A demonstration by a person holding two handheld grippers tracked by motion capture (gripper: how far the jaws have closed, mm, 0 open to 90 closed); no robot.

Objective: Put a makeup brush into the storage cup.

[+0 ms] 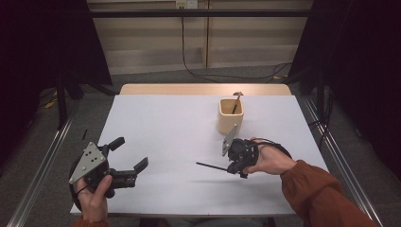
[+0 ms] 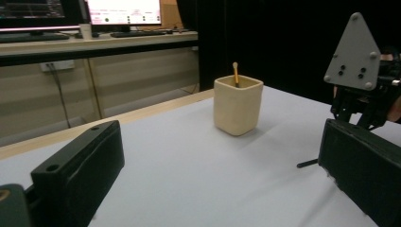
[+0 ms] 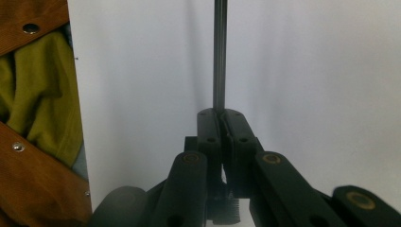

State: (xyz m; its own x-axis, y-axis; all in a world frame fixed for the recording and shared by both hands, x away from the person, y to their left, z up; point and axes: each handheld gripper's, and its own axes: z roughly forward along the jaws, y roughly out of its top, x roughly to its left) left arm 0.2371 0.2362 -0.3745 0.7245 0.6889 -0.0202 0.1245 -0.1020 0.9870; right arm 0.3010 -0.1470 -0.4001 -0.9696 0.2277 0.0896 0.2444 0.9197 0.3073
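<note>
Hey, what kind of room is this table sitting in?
Probably a lab or recording workspace: black curtains flank the white-topped table, and lit computer monitors sit on a long desk behind it.

One cream cup [image 1: 231, 116], two thin sticks [image 1: 212, 166], and two grippers [image 1: 126, 158] are on view.

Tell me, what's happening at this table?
A person sits at a white table with a two-jaw gripper in each hand. The right gripper is clamped shut on a thin dark stick, held about level just above the table. The left gripper is open and empty, off to the side. Farther back stands a cream cup with another stick already standing in it.
</note>
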